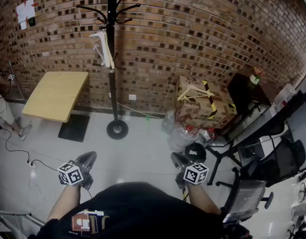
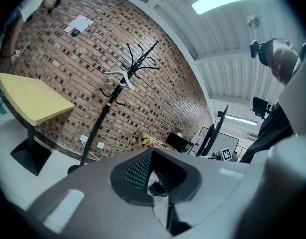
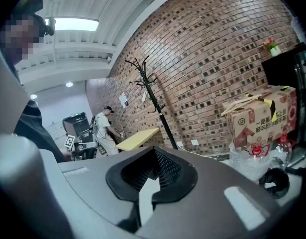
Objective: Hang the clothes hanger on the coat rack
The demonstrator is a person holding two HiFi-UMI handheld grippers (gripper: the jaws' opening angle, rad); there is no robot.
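head view looks steeply down over the person's dark shirt to a pale tiled floor and a brick wall (image 1: pixel 202 29). the left gripper (image 1: pixel 88 159) and the right gripper (image 1: pixel 178 159) are both held low and close to the body, well apart from each other and pointing toward the wall. in the left gripper view the two black ribbed pads (image 2: pixel 135 171) meet at their far tips with nothing between them. the right gripper view shows the same: jaws together at the tips and empty.

a pale wooden clothes hanger (image 1: pixel 192 90) lies flat on top of a cardboard box (image 1: pixel 207 111) that has yellow-and-black tape and stands against the wall on the right. the black coat rack (image 1: pixel 112 78) stands upright on its round base, left of the box and well apart from it. a white hanger (image 1: pixel 102 46) hangs from one of its lower hooks. a yellow table (image 1: pixel 55 94) stands just left of the rack. clear plastic bottles (image 1: pixel 185 133) are heaped on the floor touching the front of the box. both grippers are far from the wooden hanger and from the rack.
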